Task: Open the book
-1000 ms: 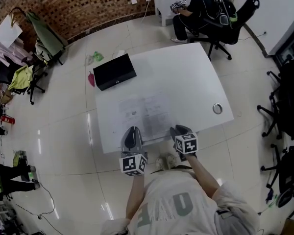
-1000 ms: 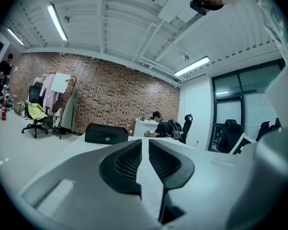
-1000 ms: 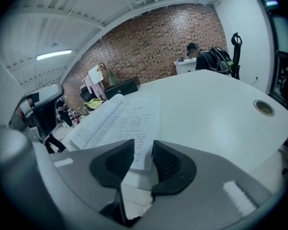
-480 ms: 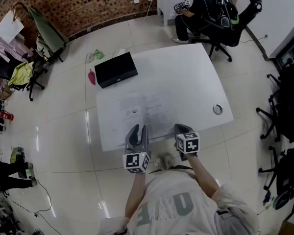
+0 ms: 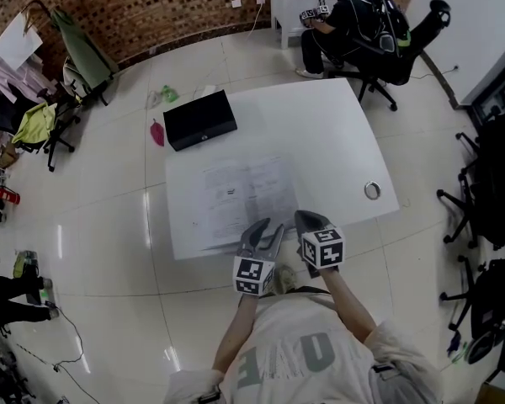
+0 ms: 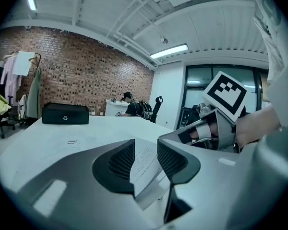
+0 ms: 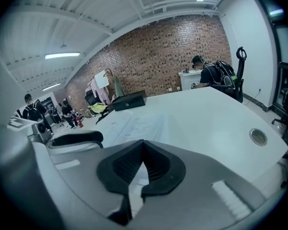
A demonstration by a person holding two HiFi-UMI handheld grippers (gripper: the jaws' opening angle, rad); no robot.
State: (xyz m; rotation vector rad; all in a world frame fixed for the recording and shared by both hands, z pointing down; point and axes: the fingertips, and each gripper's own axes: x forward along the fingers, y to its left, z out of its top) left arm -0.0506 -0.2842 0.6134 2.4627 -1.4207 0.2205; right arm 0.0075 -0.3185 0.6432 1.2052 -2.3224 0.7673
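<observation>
Here, the open book (image 5: 244, 194) lay flat on the white bench (image 5: 337, 133), close to its near edge. The right hand-held gripper (image 5: 305, 219) was clenched on a raised page (image 6: 145, 164) at the book's near side. Just left of it, the left hand-held gripper (image 5: 267, 229) was opening, released, that page standing between its jaws

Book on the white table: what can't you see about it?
- Print on the white open book: too small in the head view, blurred in both gripper views.
- Its cover: underneath the pages, hidden in every view.
- Its page count: edges too small in every view.
</observation>
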